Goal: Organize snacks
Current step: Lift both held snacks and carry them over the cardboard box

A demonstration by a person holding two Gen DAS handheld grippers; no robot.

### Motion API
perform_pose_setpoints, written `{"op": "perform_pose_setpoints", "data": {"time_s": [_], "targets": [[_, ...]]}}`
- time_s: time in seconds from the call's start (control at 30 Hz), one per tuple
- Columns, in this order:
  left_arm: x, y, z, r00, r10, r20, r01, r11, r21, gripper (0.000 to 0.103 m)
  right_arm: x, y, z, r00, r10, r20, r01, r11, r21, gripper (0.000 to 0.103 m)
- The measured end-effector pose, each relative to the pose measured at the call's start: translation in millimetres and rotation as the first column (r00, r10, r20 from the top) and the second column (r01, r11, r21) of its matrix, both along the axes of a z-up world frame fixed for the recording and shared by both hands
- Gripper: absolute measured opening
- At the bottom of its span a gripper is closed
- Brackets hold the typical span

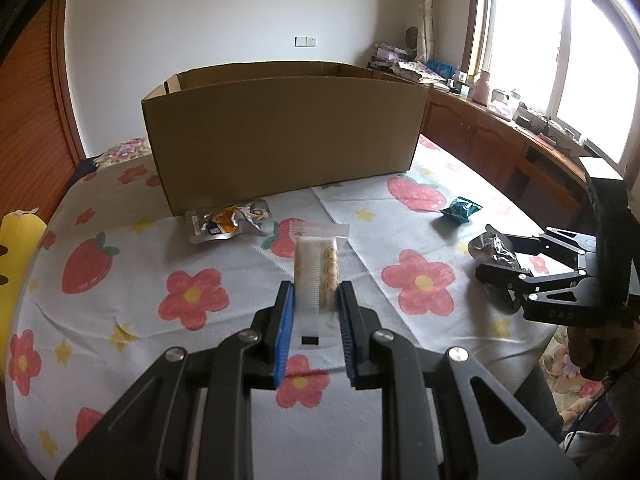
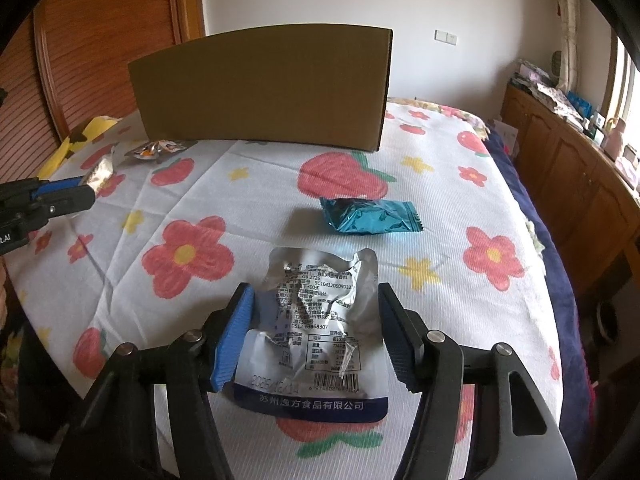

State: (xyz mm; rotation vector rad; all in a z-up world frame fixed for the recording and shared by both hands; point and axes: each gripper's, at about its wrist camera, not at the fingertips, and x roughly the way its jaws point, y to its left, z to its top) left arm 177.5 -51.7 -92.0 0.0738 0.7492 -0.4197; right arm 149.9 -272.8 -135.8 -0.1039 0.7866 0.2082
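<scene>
The left gripper [image 1: 316,300] is clamped on a clear biscuit pack [image 1: 318,276], holding it upright above the flowered cloth [image 1: 120,300]. The right gripper [image 2: 314,320] straddles a crumpled silver pouch [image 2: 316,320] lying flat on the cloth; its jaws sit at the pouch's two side edges, but whether the pads press it I cannot tell. Just beyond the pouch lies a teal packet [image 2: 370,216]. Farther left, close to the box, rests an orange-and-silver wrapper [image 1: 226,222]. At the far end of the cloth stands a cardboard box [image 1: 280,136], open at the top, well apart from both grippers.
</scene>
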Motion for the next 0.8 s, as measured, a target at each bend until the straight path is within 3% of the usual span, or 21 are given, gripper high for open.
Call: {"op": "perform_pose_setpoints", "data": {"time_s": [0.8], "targets": [[-7.5,3.0,7.5,1.000,0.014,0.025,-0.013,1.000,-0.019,0.019,-7.6,0.7,19.1,0.999,0.032,0.013,-0.032,0.998,0.053,0.062]]}}
